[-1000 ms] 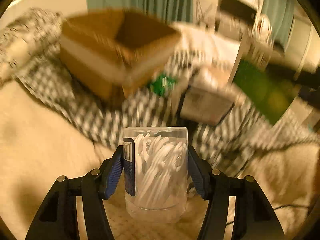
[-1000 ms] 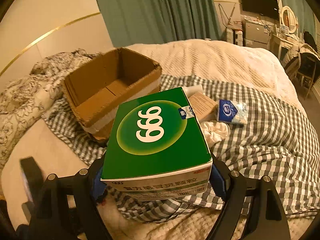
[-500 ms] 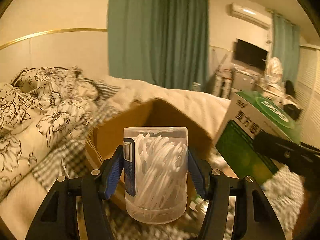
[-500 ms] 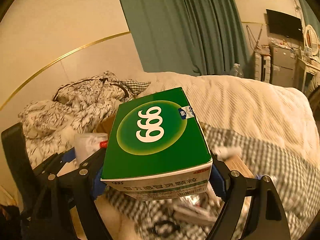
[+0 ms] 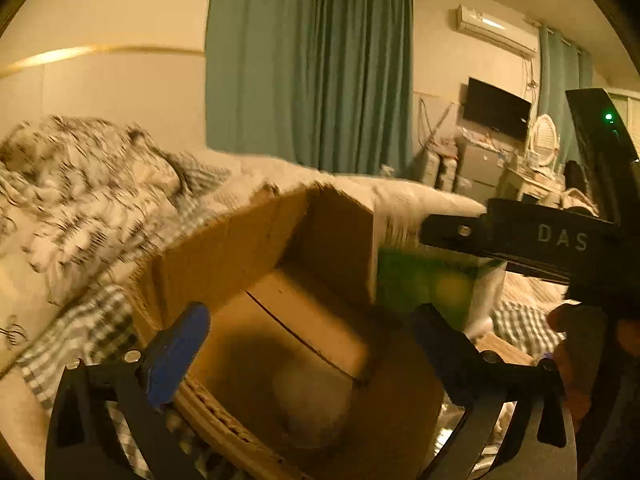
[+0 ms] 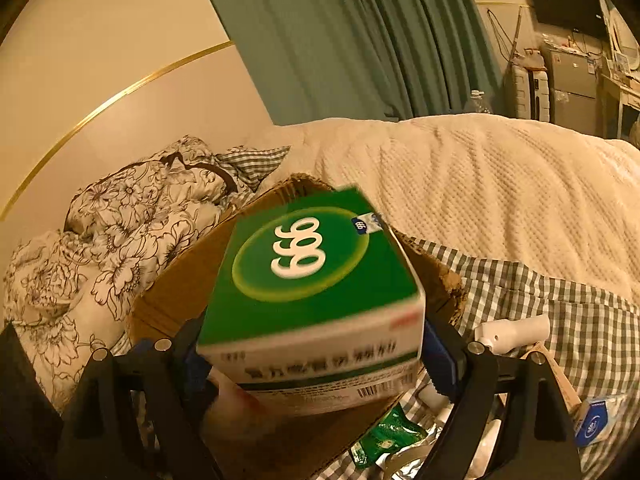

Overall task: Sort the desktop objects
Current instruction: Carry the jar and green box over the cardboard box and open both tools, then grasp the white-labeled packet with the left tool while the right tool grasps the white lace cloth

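Left gripper (image 5: 304,356) jaws opening, nothing between the blue pads; a pale blurred jar-like shape (image 5: 310,400) sits low inside the cardboard box (image 5: 224,256), apparently dropped in, identity not certain. Right gripper (image 6: 316,356) jaws easing apart with the green medicine box (image 6: 320,280) between them, over the cardboard box opening; the medicine box is motion-blurred and tilted, pads appear to be losing contact. Risk 1: medicine box is wide relative to the opening, so it may catch the torn far rim and tip out onto the checked blanket (image 6: 560,304). Risk 2: it may land on the pale item below. Risk 3: the two grippers are near each other over the box, so they may collide. Legible text: "999" in white on the green lid; barcode and a Chinese line on the front face, too blurred to read; "DAS" on the right gripper body in the left view.
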Available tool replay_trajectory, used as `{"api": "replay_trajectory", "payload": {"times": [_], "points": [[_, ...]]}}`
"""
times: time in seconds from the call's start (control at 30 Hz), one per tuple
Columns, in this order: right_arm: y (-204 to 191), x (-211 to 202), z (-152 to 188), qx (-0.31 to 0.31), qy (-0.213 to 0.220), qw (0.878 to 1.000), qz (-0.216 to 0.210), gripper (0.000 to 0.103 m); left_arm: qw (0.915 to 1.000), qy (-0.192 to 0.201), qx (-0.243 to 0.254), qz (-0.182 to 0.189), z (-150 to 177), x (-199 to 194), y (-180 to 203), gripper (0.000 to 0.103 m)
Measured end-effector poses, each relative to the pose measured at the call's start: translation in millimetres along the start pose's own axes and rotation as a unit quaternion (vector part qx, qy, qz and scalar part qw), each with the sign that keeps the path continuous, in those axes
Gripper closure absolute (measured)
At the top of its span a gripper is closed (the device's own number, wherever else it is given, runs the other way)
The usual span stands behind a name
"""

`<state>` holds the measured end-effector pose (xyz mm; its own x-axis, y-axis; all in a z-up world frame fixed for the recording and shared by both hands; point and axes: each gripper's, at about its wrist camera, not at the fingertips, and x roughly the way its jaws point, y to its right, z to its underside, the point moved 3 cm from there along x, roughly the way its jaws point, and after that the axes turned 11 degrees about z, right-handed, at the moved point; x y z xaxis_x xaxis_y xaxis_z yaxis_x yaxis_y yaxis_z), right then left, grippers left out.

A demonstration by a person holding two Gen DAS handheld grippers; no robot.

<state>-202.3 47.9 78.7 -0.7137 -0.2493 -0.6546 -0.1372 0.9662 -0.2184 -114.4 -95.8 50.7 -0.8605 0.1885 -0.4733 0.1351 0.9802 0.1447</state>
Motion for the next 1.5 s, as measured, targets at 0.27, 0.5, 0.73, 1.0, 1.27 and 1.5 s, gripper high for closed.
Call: {"api": "replay_trajectory", "payload": {"times": [0.27,0.5,0.73,1.0,1.27,1.5], "points": [[12.8,-79.0,-5.1,-0.019,0.039,0.999,0.029,0.012,0.9998,0.005,0.010,0.017,-2.1,-33.6,16.7,0.000],[71.2,-174.9,24.4,-0.016,0.052,0.996,0.069,0.012,0.9975,-0.017,0.038,0.057,19.0,-64.9,68.5,0.000],[147.6,-209.6,67.3,-0.004,0.026,0.994,0.110,0.012,0.9913,-0.068,0.057,0.097,70.1,-43.6,130.3,0.000],[218.4,-155.1,124.5,0.043,-0.034,0.989,0.134,0.012,0.9795,-0.137,0.112,0.097,132.4,3.4,155.3,0.000],[208.6,-85.1,151.8,-0.055,-0.120,0.984,0.123,0.012,0.9684,-0.167,0.144,0.117,153.1,52.2,155.1,0.000],[201.8,-15.7,166.9,-0.056,-0.199,0.974,0.095,0.034,0.9661,-0.171,0.124,0.149,163.4,71.3,145.4,0.000]]}}
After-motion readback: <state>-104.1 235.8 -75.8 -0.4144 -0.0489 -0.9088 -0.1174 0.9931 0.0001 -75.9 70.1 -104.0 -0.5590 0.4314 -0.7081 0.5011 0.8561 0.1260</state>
